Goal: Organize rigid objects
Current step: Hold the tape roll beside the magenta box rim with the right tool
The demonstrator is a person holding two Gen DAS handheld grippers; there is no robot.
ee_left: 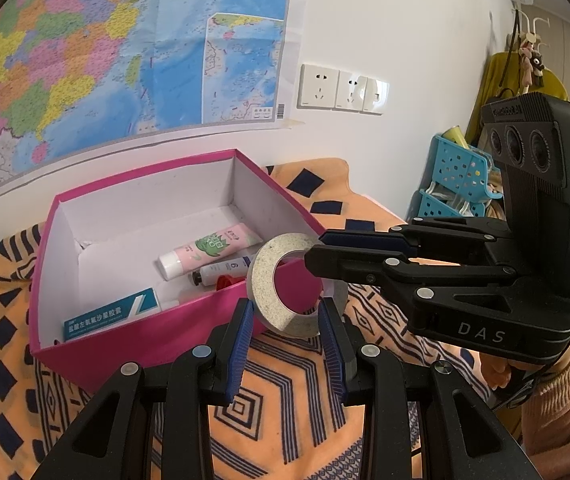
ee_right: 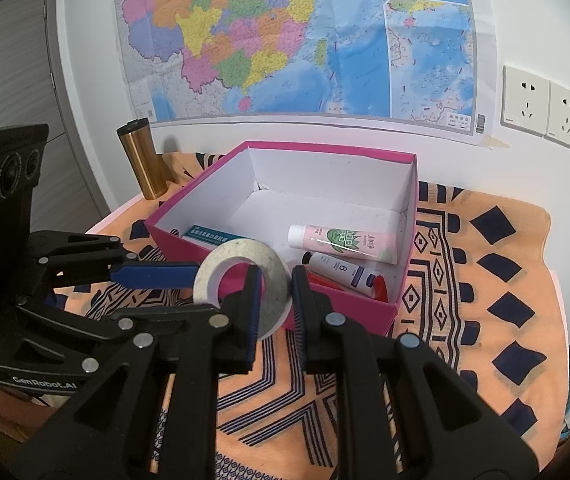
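The tape roll (ee_left: 285, 286) hung at the centre of both views, clear of the cloth, just in front of the near wall of the pink box (ee_left: 125, 328) and a little above its rim. Both grippers were clamped on it at once. In the left wrist view the left gripper (ee_left: 287, 330) pinched the roll's lower arc, one pad on each flat side, while the right gripper (ee_left: 317, 254) came in from the right of the frame and nipped the upper right edge. In the right wrist view the right gripper (ee_right: 275, 304) gripped the ring across its band. The roll's hole faced roughly toward the box, so its axis ran toward the upper left of the left wrist view, and the box opening lay directly beyond both sets of jaws. Neither hand seemed clearly nearer.

The roll looked like a grey-white, speckled ring, thick-walled and stiff.

Inside the box lay a pink tube (ee_left: 209, 250), a white tube (ee_left: 225, 270) and a teal carton (ee_left: 111, 314).
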